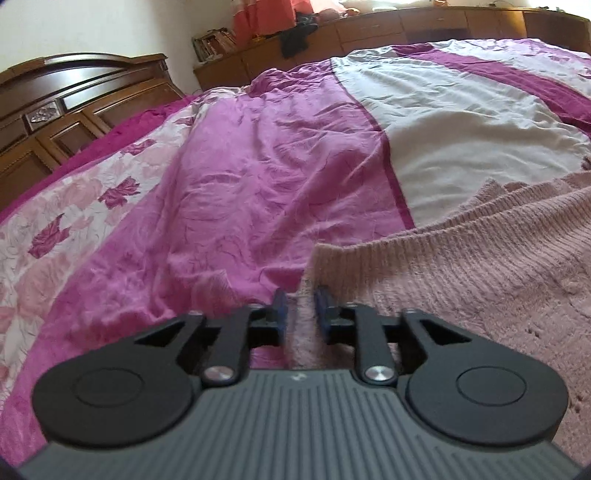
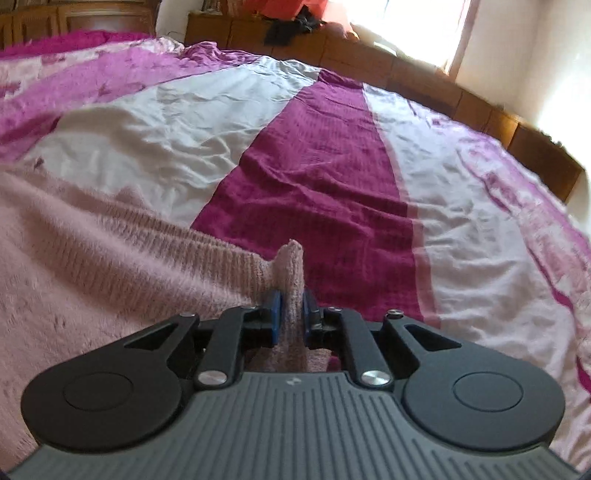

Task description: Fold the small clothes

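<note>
Left gripper [image 1: 300, 308] pinched on pink sweater [image 1: 461, 266] edge; right gripper [image 2: 290, 312] clamped on corner, sticking up toward 12 o'clock.

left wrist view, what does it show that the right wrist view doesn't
Only the left wrist view shows the carved wooden headboard and the left gripper, its fingers around the pink sweater edge. Only the right wrist view shows the bright window and the right gripper pinching a sweater corner. Both show the striped bedspread and wooden cabinets.
</note>
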